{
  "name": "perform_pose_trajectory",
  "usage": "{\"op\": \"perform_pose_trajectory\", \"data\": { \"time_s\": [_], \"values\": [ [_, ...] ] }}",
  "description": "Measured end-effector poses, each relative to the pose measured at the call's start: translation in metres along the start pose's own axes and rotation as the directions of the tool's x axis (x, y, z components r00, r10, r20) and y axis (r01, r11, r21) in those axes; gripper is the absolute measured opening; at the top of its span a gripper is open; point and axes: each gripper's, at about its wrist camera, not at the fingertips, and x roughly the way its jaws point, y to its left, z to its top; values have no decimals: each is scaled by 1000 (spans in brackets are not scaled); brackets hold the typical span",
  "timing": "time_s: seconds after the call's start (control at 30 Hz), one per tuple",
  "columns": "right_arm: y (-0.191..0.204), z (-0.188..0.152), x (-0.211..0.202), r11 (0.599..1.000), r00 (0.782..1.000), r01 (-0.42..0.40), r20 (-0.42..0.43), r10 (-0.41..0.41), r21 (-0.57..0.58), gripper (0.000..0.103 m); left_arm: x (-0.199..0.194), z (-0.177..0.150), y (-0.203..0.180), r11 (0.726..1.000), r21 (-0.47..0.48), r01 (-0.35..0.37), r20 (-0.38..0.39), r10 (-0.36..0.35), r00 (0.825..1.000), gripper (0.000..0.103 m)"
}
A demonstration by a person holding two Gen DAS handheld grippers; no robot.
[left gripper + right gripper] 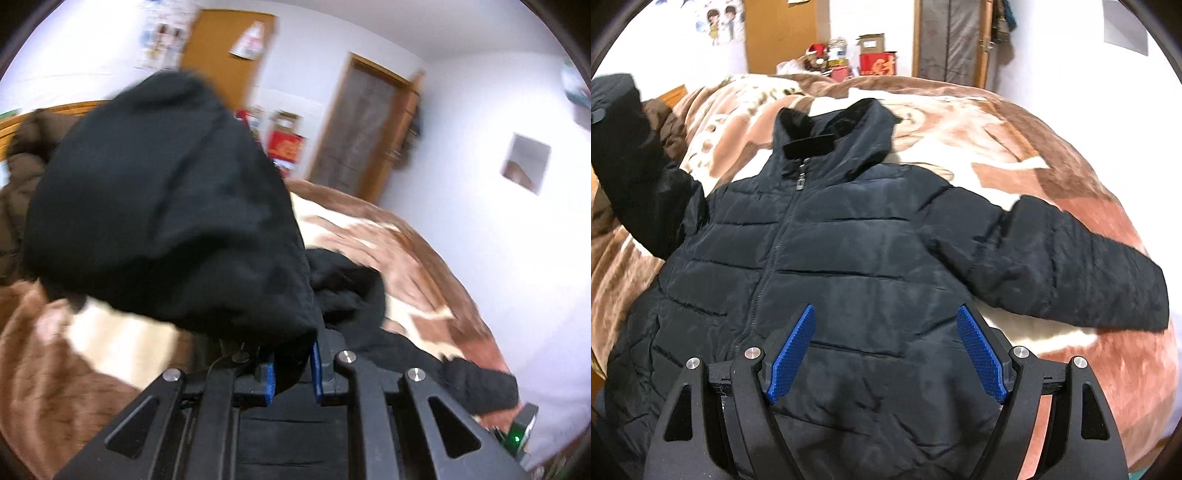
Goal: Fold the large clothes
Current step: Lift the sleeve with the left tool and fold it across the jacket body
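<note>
On my left, I had the left gripper (291, 363) pinched on the cuff end of the jacket's left-hand sleeve (631, 162), the blue pads (317, 369) pressed onto black fabric with only a narrow gap between them. The sleeve bulged up in front of that camera and hid most of the room, so I could not see the jacket's body from there. From my other wrist the same sleeve rose off the blanket (1052, 122) at the far left, tilted up and away from the torso, which told me my left hand was raised above the bed and out to the side.

The jacket (827, 258) lay face up on the blanket, zipped, collar (827, 129) away from me and hem toward me, so its long axis ran straight out from my fingers. The fold I judged to be coming turned on this: the lifted sleeve had to travel rightward, across the zip line, onto the chest (my left hand was plainly the one placed for it).

Further right, my right gripper (886, 354) hovered over the lower front panel with its fingers spread wide, holding nothing, and whether the tips touched the cloth I could not tell. The right-hand sleeve (1052, 266) lay flat on the blanket, stretched out sideways, near that open hand.
</note>
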Motion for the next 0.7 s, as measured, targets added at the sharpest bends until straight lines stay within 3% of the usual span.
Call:
{"op": "perform_pose_trajectory", "data": {
  "time_s": [0.17, 0.37, 0.43, 0.53, 0.6, 0.7],
  "values": [
    [-26, -7, 6, 999, 999, -16, -30, 18, 47, 79, 61, -29, -53, 993, 57, 107, -118, -100, 988, 15],
    [-52, -16, 16, 994, 998, -14, -64, 21, 112, 79, 136, -82, -86, 983, 99, 152, -254, -123, 959, 16],
    [-59, -18, 20, 991, 997, -9, -69, 18, 131, 79, 155, -98, -94, 980, 102, 173, -297, -136, 945, 23],
    [-65, -19, 24, 989, 998, -5, -65, 15, 146, 79, 186, -115, -91, 971, 54, 232, -372, -196, 907, 46],
    [-64, -17, 23, 989, 999, -8, -49, 15, 149, 79, 193, -121, -107, 963, 26, 267, -399, -234, 886, 56],
    [-61, -8, 18, 988, 1000, -19, -11, 21, 151, 79, 182, -119, -108, 946, 8, 324, -385, -296, 874, 66]
  ]
}}
